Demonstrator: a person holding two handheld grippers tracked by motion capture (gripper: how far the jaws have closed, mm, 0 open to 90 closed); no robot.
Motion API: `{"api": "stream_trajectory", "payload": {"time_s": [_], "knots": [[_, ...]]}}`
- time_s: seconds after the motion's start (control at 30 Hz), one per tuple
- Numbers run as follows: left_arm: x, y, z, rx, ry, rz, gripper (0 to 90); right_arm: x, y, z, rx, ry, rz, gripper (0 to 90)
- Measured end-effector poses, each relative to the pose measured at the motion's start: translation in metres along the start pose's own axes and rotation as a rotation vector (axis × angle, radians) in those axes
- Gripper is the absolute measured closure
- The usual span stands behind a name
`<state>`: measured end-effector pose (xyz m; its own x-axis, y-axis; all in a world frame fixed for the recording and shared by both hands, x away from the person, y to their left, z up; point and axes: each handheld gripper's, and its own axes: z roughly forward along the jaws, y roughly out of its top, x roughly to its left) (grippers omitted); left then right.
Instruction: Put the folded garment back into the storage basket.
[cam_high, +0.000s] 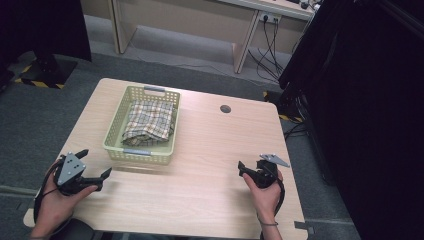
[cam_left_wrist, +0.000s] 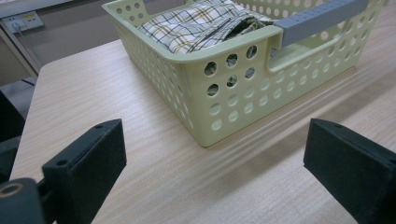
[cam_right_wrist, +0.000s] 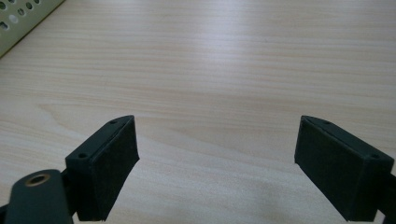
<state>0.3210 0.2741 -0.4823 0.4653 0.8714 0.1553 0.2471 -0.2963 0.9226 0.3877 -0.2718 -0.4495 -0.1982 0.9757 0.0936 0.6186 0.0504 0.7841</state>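
- High view: a pale green perforated basket (cam_high: 141, 150) is sitting on the left half of a wooden table (cam_high: 210, 150), with a folded checked cloth (cam_high: 149, 121) lying inside it. 2 grey handles are spanning its near and far rims.
- High view: the left gripper (cam_high: 94, 162) is being held at the table's near left corner, just beside the basket's near corner and apart from it, jaws spread and grasping nothing. The right gripper (cam_high: 243, 169) is being held over the near right part of the table, well apart from the basket; its jaw state cannot be told here.
- Left gripper view: the 2 black jaws are standing wide apart and empty over bare wood, facing the basket's (cam_left_wrist: 233, 93) near corner. The cloth (cam_left_wrist: 201, 23) is showing above the rim, beside a grey handle (cam_left_wrist: 317, 16).
- Right gripper view: the 2 jaws are standing released and wide apart, with bare table (cam_right_wrist: 224, 70) between them. A corner of the basket (cam_right_wrist: 21, 16) is showing at the upper left, well apart.
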Motion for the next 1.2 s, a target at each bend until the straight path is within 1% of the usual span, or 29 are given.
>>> {"api": "stream_trajectory", "payload": {"time_s": [0.17,0.47,0.77,1.2], "knots": [[0.000,0.000,0.000,0.001,0.000,0.002,5.3,-0.002,-0.003,-0.001,0.003,-0.006,0.002,14.3],[0.000,0.000,0.000,0.000,0.000,0.003,5.3,-0.006,-0.008,-0.005,-0.009,-0.020,0.000,14.3],[0.000,0.000,0.000,0.001,0.000,0.003,5.3,-0.011,-0.015,-0.007,-0.014,-0.032,0.009,14.2],[0.000,0.000,0.000,0.000,0.000,0.005,5.3,-0.016,-0.023,-0.010,-0.015,-0.040,0.013,14.2]]}}
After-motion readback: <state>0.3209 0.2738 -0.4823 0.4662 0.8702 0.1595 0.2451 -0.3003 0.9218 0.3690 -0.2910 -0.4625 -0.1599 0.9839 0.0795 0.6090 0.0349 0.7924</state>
